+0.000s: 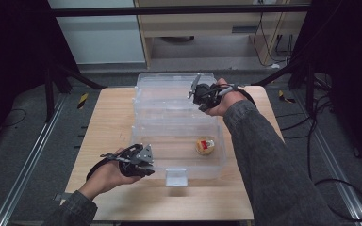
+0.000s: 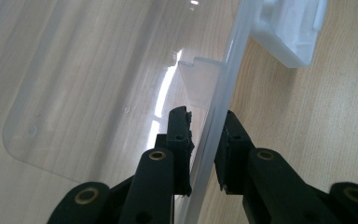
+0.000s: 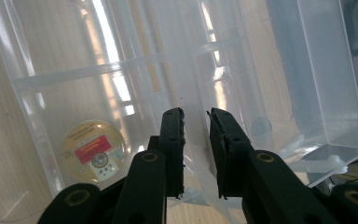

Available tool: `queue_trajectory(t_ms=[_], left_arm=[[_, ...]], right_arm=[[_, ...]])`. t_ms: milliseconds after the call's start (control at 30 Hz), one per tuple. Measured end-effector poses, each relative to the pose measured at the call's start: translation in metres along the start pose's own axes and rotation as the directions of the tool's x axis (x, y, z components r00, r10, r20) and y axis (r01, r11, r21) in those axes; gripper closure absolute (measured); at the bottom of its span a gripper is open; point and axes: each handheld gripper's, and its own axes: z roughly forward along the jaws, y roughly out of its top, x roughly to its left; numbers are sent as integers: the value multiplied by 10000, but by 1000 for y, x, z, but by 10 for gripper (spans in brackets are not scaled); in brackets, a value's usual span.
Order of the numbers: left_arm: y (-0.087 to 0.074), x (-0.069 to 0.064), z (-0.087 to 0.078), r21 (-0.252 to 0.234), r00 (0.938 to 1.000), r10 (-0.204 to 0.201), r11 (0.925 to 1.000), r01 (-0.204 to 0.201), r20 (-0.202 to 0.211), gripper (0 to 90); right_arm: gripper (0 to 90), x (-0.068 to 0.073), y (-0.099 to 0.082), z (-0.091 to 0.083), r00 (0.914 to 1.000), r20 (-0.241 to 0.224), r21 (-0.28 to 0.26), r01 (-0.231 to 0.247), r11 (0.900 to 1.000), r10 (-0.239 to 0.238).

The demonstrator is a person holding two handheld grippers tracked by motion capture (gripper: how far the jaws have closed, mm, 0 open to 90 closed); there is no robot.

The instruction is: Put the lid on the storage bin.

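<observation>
A clear plastic box (image 1: 179,170) stands on the wooden table (image 1: 111,122), its lid (image 1: 169,92) raised at the back. A small round yellow tin with a red label (image 1: 205,146) lies inside near the right wall. My left gripper (image 1: 151,164) is at the front left corner; in the left gripper view the gripper (image 2: 204,140) has its jaws either side of the front wall (image 2: 221,88), pads pressed on it. At the lid's right edge is my right gripper (image 1: 194,95). The right gripper view has the gripper (image 3: 196,135) shut on the lid's rim (image 3: 193,79), with the tin (image 3: 93,150) below.
A white latch (image 1: 176,178) hangs at the middle of the box's front; it appears as a latch (image 2: 289,32) in the left gripper view. Bare table lies left of and in front of the box. Cables and metal rails run along the floor on both sides.
</observation>
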Motion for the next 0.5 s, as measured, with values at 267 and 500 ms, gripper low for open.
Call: queue_trajectory(t_ms=[267, 500], left_arm=[[-1, -3, 0, -87, 9997, -92, 9999, 91, -206, 765], [-1, -3, 0, -195, 9993, -241, 9995, 236, -272, 760]], right_arm=[[783, 2, 2, -3, 9999, -157, 24, -20, 10000, 20], [799, 3, 2, -6, 9997, -245, 31, -83, 10000, 84]])
